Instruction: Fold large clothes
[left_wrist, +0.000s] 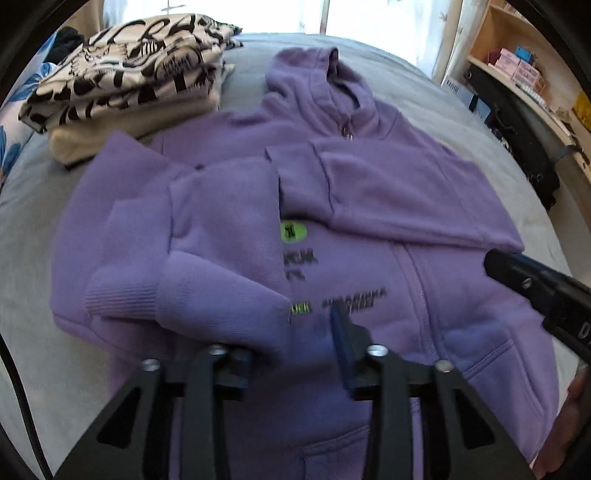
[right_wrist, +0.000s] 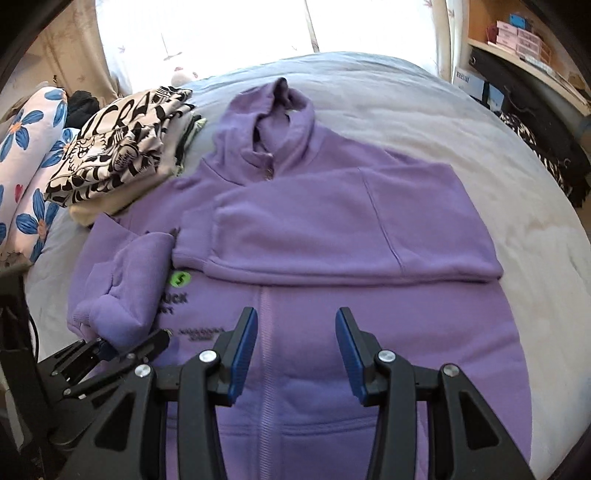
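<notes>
A purple zip hoodie lies front up on the grey bed, hood at the far end. Its right sleeve is folded across the chest. My left gripper is over the left sleeve's ribbed cuff; the sleeve fabric lies between its fingers, which stand a little apart, and the left finger is hidden by cloth. It also shows in the right wrist view at the cuff. My right gripper is open and empty above the zipper at the hoodie's lower front.
A stack of folded black-and-white printed clothes sits at the bed's far left, touching the hoodie's shoulder. Floral pillows lie further left. Shelves with boxes stand on the right. Curtains hang behind the bed.
</notes>
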